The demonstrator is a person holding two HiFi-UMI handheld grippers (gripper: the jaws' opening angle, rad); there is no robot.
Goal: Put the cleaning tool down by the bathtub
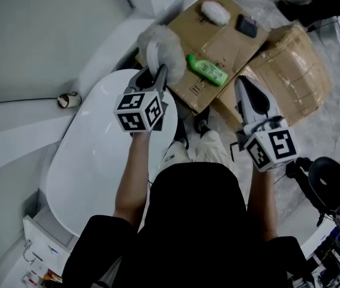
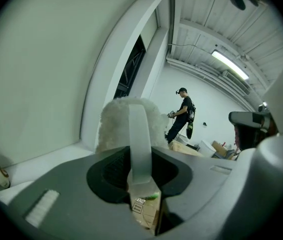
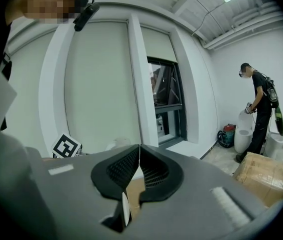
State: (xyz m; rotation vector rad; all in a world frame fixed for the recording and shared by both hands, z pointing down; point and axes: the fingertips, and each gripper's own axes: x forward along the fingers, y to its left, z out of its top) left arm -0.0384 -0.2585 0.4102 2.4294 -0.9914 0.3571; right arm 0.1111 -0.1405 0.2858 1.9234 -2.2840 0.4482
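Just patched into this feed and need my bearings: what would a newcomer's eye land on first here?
The fluffy white cleaning tool stands out first, its handle clamped in the left hand-held gripper at the upper end of the white bathtub in the head view. Next comes the bright green bottle lying on the cardboard boxes right of the tub, close to the shut, empty right hand-held gripper.

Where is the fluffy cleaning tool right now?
The cleaning tool shows upper centre in the head view, handle clamped in the left gripper, fluffy head by the far end of the bathtub, left of the green bottle.
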